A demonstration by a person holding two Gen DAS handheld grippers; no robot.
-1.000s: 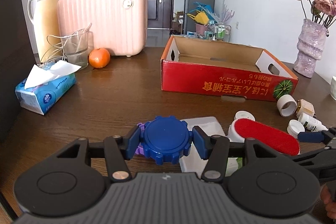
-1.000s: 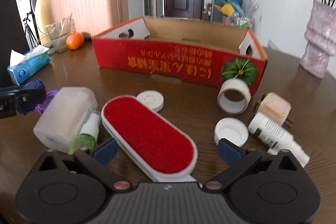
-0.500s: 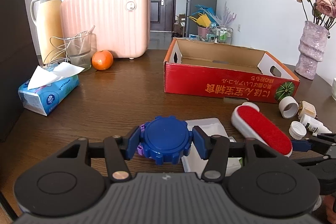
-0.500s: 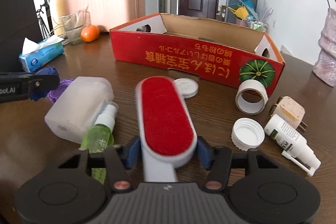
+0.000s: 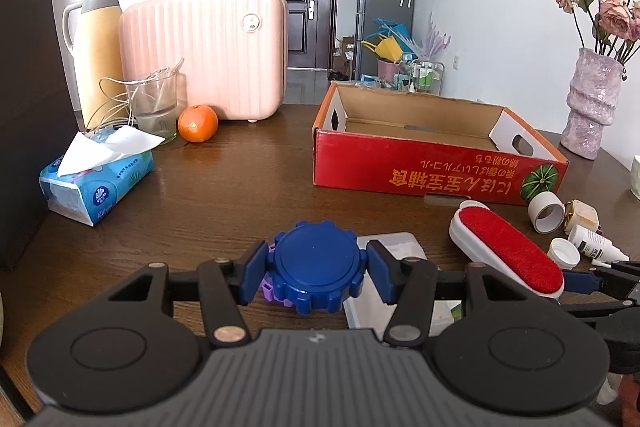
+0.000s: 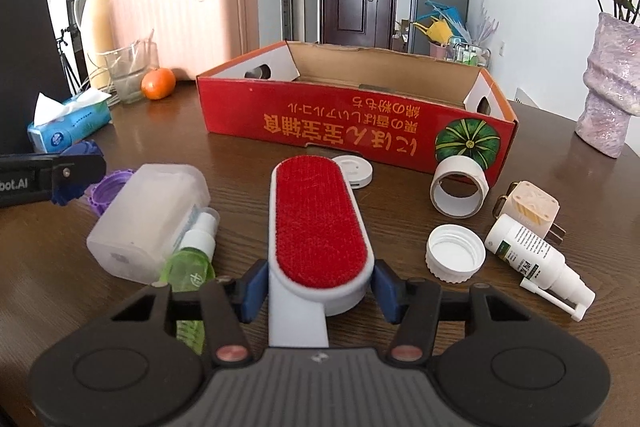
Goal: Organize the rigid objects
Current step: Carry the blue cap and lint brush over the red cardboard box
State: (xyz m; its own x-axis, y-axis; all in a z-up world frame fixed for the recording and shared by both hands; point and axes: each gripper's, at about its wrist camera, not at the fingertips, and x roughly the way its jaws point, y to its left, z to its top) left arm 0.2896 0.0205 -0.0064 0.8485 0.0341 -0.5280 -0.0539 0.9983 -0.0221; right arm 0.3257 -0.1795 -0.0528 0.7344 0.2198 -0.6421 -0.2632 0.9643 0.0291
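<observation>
I hold two grippers over the desk (image 6: 280, 155). My left gripper (image 5: 316, 277) is pinching one blue toothed lid (image 5: 318, 267), with a purple part under it. My right gripper (image 6: 320, 291) is pinching one lint brush (image 6: 320, 223) with a red pad, near its white handle end. On the desk I count one red cardboard box (image 6: 352, 125), open on top, one white tape roll (image 6: 458, 189) just beside its corner, two white caps (image 6: 456, 253), one white spray bottle (image 6: 536, 259), one green spray bottle (image 6: 192, 267), one frosted plastic container (image 6: 148, 219) and one beige plug (image 6: 528, 209)
</observation>
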